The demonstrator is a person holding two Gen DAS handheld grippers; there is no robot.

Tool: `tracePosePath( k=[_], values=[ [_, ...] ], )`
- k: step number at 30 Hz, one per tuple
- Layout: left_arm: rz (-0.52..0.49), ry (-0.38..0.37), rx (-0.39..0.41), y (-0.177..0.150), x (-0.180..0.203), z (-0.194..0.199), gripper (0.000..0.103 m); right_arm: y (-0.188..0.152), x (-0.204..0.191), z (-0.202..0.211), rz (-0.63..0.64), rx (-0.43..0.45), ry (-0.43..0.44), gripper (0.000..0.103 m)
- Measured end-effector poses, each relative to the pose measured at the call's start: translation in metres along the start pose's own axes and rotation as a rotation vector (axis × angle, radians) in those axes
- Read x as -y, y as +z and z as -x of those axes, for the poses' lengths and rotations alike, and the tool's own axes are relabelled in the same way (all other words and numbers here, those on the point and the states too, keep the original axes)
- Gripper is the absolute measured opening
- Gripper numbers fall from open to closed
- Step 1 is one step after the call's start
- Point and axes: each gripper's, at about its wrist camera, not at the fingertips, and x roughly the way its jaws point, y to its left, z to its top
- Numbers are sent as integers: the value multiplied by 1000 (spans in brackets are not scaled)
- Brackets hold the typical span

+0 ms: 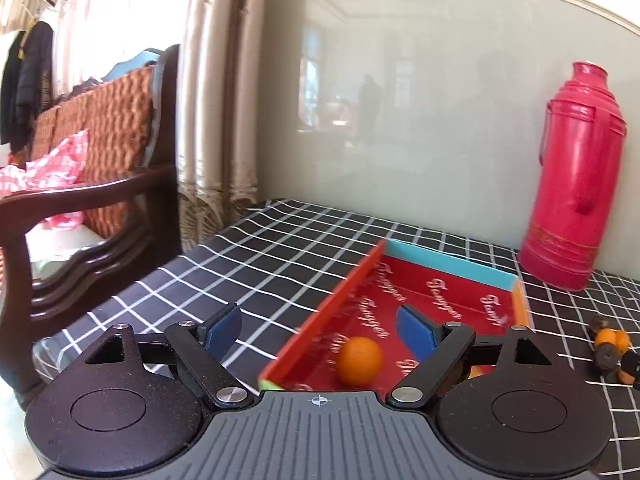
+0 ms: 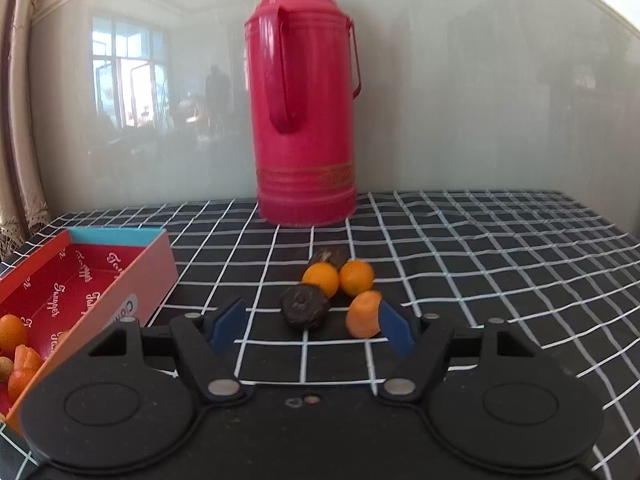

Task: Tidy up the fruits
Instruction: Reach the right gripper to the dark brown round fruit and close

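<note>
A red cardboard box (image 1: 448, 260) lies on the checked cloth. A small orange (image 1: 359, 360) sits in its near end. My left gripper (image 1: 318, 320) is open above the box's near left wall, holding nothing. In the right wrist view the box (image 2: 140, 280) is at the left with several orange fruits (image 2: 16, 336) inside. A loose pile lies on the cloth: two small oranges (image 2: 320, 278), a dark round fruit (image 2: 304, 312) and an orange wedge (image 2: 362, 316). My right gripper (image 2: 310, 312) is open around the dark fruit. The wedge rests against its right finger (image 2: 396, 328).
A tall pink thermos (image 2: 306, 120) stands behind the pile by the glossy wall, right of the box's far end (image 1: 572, 180). A dark wooden chair (image 1: 100, 200) stands off the table's left edge. The fruit pile (image 1: 608, 340) lies right of the box.
</note>
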Motion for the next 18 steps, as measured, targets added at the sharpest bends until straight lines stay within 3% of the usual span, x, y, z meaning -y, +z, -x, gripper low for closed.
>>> tracePosePath(
  k=[8, 13, 18],
  values=[
    [31, 84, 22, -3, -27, -4, 91, 3, -8, -40, -32, -99, 6, 48],
    [64, 110, 3, -4, -44, -12, 91, 4, -8, -60, -48, -145, -11, 47],
    [82, 116, -9, -5, -51, -18, 92, 4, -10, -67, -30, -138, -32, 32]
  ],
)
